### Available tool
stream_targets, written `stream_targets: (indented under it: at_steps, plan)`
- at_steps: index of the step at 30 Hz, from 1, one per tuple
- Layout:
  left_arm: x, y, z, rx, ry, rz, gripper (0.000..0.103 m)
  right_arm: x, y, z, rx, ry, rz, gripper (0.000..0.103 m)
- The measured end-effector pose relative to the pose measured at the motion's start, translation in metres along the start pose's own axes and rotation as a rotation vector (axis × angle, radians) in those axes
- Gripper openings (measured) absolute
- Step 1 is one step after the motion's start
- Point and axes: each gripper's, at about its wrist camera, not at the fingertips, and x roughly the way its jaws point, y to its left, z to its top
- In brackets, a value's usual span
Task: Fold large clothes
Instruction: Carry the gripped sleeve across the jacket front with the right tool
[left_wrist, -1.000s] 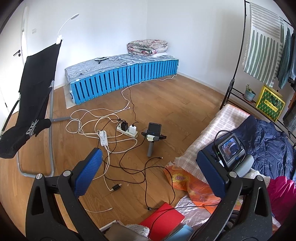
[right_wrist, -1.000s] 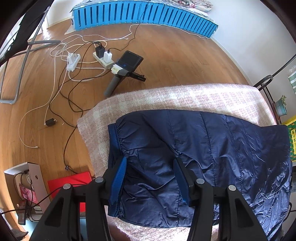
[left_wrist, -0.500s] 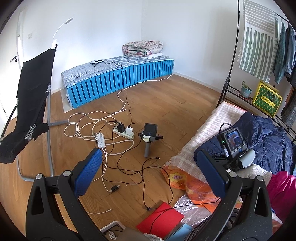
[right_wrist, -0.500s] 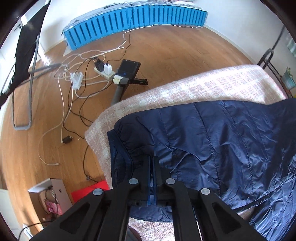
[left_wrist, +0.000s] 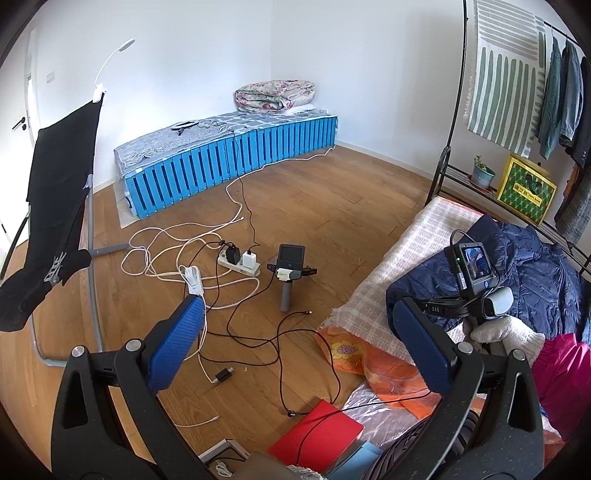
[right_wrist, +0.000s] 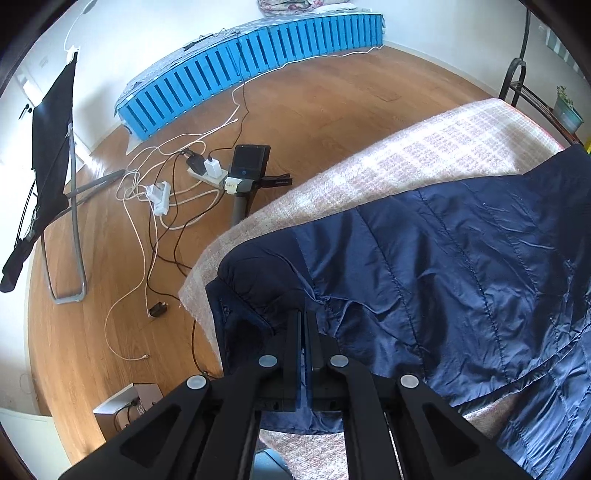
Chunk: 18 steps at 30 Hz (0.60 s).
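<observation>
One thin pinch of navy jacket (right_wrist: 443, 258) sits in the closed right gripper (right_wrist: 303, 321) — slippery fabric may slide free; left gripper (left_wrist: 295, 343) open, empty.

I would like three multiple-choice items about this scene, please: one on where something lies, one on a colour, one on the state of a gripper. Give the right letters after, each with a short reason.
1. Where does the navy quilted jacket lie?
A. on the wooden floor
B. on the pale checked blanket
C. on the clothes rail

2. What colour are the slats of the low pallet bed at the far wall?
A. blue
B. red
C. white

3. How is the right gripper?
A. wide open above the jacket
B. shut on a cable
C. shut on jacket fabric

Answers:
1 B: the blanket shows around the jacket's edge.
2 A: the slats are bright blue in both views.
3 C: its fingers meet with a fold of navy cloth pinched between them, while the left gripper stands open over the floor.
</observation>
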Motion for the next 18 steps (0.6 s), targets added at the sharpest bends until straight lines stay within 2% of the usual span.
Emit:
stream_targets:
  at_steps: [2,7,12,18]
  plan:
    - [-0.001,0.001,0.0,-0.003,0.0,0.009,0.103,-0.009,-0.009,0.004,0.053,-0.023,0.026,0.0]
    - [0.007,0.002,-0.001,-0.002,0.013,0.005,0.103,-0.06,-0.043,0.007,0.094,-0.118,0.009,0.0]
    - [0.015,-0.017,0.001,0.025,0.015,-0.047,0.103,-0.123,-0.099,-0.005,0.167,-0.21,-0.061,0.0]
    - [0.022,-0.057,0.008,0.089,0.012,-0.122,0.103,-0.19,-0.186,-0.045,0.29,-0.283,-0.19,0.0]
